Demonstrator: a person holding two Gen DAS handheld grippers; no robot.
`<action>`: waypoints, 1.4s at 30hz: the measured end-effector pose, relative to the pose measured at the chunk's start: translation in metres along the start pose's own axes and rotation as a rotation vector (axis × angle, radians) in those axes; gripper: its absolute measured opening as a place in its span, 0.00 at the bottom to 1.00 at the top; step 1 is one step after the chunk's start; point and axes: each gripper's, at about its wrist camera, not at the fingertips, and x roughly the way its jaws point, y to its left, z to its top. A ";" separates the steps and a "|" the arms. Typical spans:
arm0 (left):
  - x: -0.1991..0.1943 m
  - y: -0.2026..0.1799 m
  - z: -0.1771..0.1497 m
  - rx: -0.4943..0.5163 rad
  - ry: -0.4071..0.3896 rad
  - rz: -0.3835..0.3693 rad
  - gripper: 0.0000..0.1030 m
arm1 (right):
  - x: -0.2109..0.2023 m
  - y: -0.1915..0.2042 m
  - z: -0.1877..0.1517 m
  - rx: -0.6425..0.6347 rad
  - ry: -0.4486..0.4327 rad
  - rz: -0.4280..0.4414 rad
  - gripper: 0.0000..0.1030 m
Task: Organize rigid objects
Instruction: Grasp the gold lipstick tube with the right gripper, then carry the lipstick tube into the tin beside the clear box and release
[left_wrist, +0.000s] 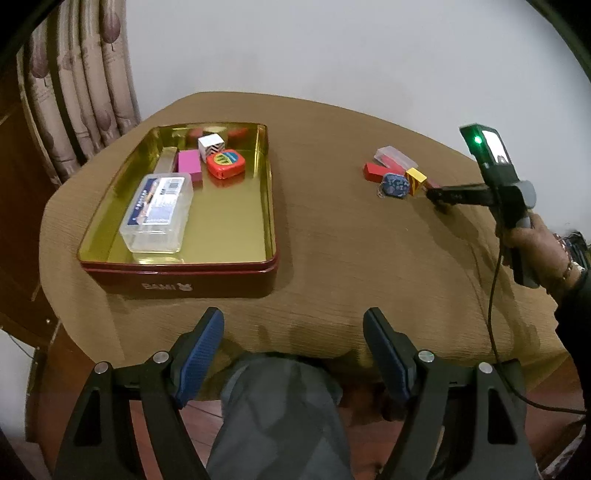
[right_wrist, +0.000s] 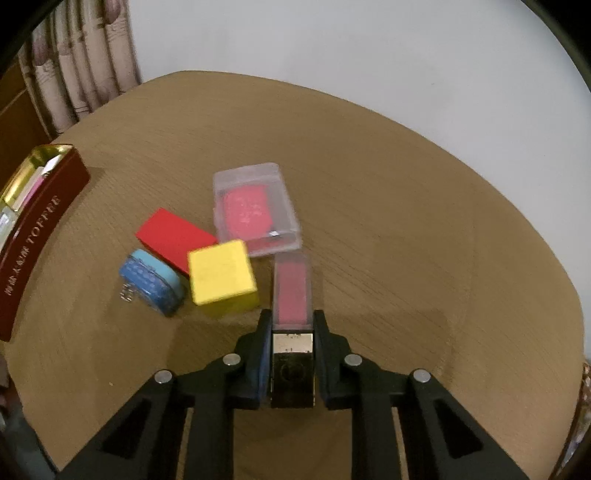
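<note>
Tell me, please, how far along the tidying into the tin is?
Roughly halfway. Done: the tin holds a clear case, pink block, patterned cube and tape measure. In hand: the right claw grips a pink-filled stick. Left: red block, yellow cube, blue tape measure, clear box.

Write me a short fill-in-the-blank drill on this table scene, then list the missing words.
1. The right gripper is shut on a small clear case with a ____ insert.
2. The orange tape measure lies inside the ____.
3. The left gripper is ____, with nothing between its fingers.
4. The cube beside the red block has a ____ top.

Missing words: pink; tin; open; yellow
</note>
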 end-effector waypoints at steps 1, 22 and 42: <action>-0.005 0.001 -0.002 0.000 -0.011 0.009 0.72 | -0.001 -0.003 -0.003 0.019 0.003 0.001 0.20; -0.051 0.070 -0.034 -0.132 -0.086 0.130 0.72 | -0.072 0.221 0.072 0.062 0.008 0.592 0.20; -0.041 0.094 -0.038 -0.204 -0.033 0.070 0.72 | 0.009 0.290 0.084 0.083 0.173 0.382 0.20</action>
